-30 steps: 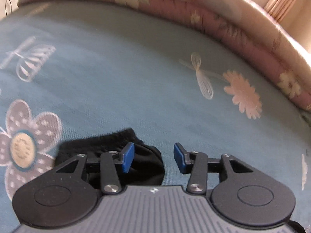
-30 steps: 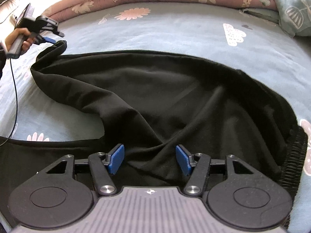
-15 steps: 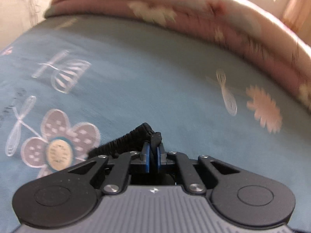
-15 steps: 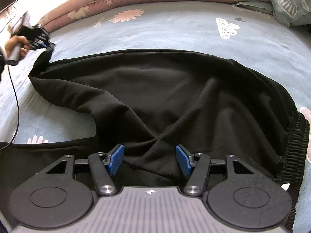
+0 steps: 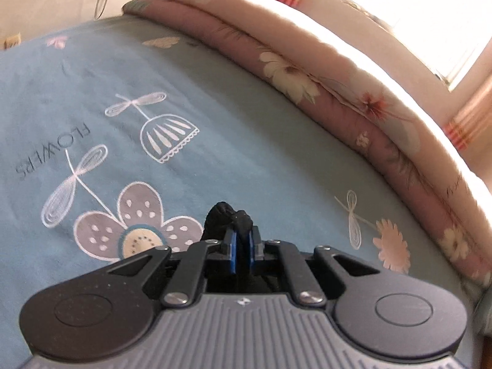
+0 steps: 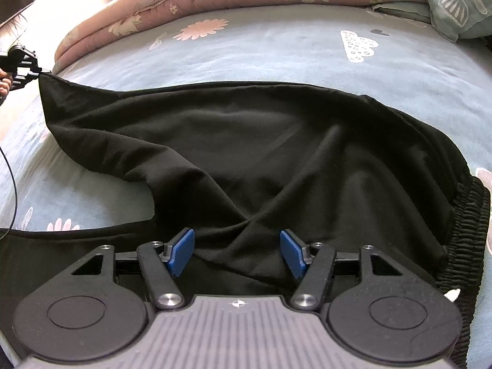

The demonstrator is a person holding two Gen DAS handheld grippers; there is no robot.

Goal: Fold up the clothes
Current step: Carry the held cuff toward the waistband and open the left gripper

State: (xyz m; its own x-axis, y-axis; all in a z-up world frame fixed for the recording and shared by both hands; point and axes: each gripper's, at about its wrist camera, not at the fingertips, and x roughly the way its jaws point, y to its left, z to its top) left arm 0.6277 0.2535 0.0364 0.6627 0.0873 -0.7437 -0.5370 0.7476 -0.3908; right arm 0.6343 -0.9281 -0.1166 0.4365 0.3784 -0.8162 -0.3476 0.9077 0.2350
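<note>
Black trousers (image 6: 261, 141) lie spread over the blue bed sheet (image 6: 276, 49), with the ribbed waistband (image 6: 470, 215) at the right. One leg stretches up to the far left, where my left gripper (image 6: 38, 72) holds its end lifted off the bed. In the left wrist view that gripper (image 5: 242, 247) is shut on a bunched black cuff (image 5: 229, 215). My right gripper (image 6: 236, 250) stands open just above the crumpled middle of the trousers, nothing between its blue pads (image 6: 181, 252).
A pink floral quilt (image 6: 190, 3) is rolled along the far edge of the bed. A blue pillow (image 6: 455, 3) sits at the back right. A thin black cable (image 6: 12, 184) hangs at the left. A hand (image 6: 3, 86) holds the left gripper.
My left gripper closed on the trouser cuff and lifted it up and to the left, pulling the leg taut. The right gripper stayed open over the trousers.
</note>
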